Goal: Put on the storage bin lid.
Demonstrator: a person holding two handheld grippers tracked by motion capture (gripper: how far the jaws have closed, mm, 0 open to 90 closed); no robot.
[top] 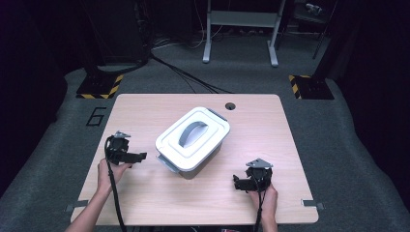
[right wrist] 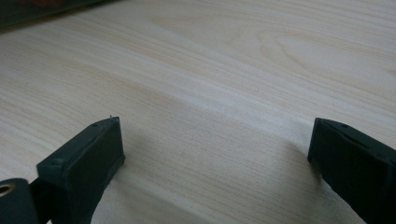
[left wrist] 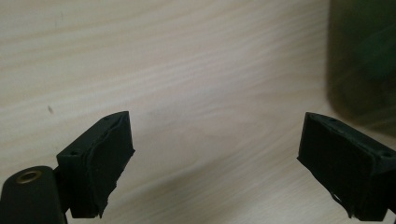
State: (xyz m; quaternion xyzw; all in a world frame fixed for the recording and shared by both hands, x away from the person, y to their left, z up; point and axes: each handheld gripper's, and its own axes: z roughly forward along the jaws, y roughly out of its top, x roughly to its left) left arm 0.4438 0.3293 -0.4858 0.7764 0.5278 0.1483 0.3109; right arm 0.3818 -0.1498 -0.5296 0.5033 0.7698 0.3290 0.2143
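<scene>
a white lidded storage box (top: pixel 193 140) with a grey handle sits at the middle of a pale wooden surface (top: pixel 270 125). the left gripper (top: pixel 138 156) rests just left of it, jaws spread wide and empty. the right gripper (top: pixel 237 182) rests nearer the front right, apart from the box, jaws also wide and empty.

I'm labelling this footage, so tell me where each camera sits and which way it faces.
High view: above the person's side, looking forward and down at the table, lidded box, both hands and claws.
Left gripper view: rides the left claw, jaws apart over wood.
Right gripper view: rides the right claw, likewise.
All share the tabletop.
</scene>
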